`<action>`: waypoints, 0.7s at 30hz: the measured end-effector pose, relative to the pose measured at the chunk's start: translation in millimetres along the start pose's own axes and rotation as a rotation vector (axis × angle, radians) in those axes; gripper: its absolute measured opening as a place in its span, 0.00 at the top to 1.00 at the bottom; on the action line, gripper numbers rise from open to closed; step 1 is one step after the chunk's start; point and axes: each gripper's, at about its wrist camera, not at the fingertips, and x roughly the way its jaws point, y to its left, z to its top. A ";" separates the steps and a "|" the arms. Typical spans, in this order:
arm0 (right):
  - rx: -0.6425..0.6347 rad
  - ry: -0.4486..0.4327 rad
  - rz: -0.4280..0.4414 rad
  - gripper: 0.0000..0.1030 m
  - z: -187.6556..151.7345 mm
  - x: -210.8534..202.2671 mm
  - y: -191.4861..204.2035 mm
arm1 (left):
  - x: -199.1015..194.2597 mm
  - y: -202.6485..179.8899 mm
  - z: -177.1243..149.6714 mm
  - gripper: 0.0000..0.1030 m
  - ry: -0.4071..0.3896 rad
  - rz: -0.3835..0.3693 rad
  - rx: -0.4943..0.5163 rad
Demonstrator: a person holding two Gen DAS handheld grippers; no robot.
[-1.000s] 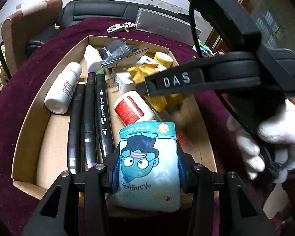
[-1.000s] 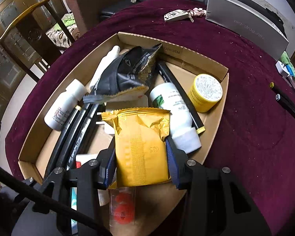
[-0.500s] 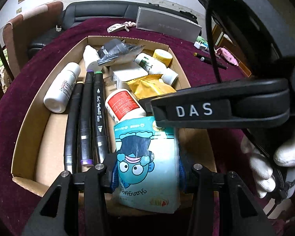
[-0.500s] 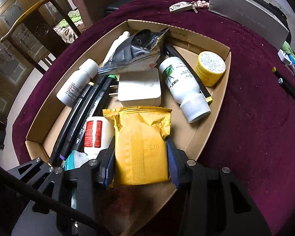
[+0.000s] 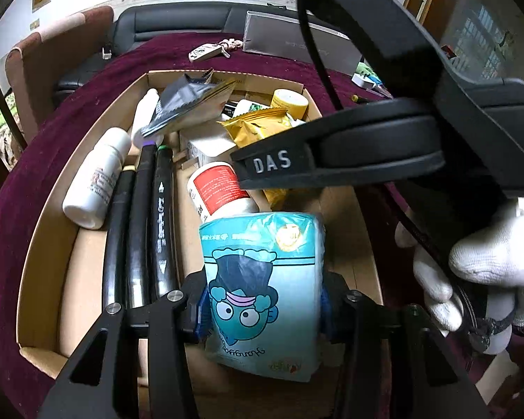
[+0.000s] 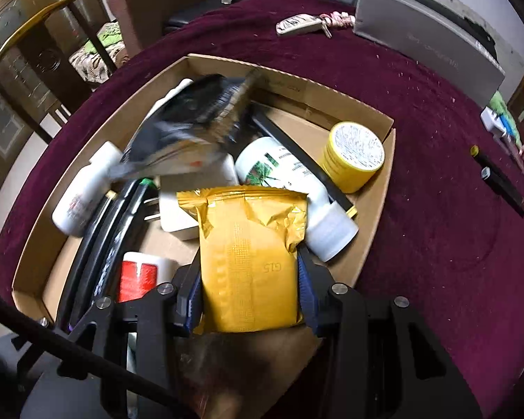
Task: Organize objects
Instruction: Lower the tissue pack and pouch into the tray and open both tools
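- Left claw is gripping a pale-blue plastic tissue packet printed with a cartoon face in a top hat; its jaws are opening slightly, though the blue pads are touching the packet's sides.
- Right claw is clamping a crinkled gold foil sachet between its blue pads, jaws at a narrow-to-middling gap.
- Both packets are hanging over the near end of the shallow brown cardboard tray, at about 6 o'clock in each wrist view.
- Three black marker pens are lying side by side at 9 o'clock of the blue packet, and a white bottle with a red label is lying at its 12 o'clock.
- A yellow round tub is sitting at 1 o'clock of the gold sachet.
- Judging by this, the placing step is under way; next, each packet is needing a free patch of tray floor before release.
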 end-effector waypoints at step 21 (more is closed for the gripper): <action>0.073 -0.131 0.142 0.42 -33.1 -60.4 3.3 | -32.2 -3.0 -21.0 0.42 -0.067 0.036 -0.053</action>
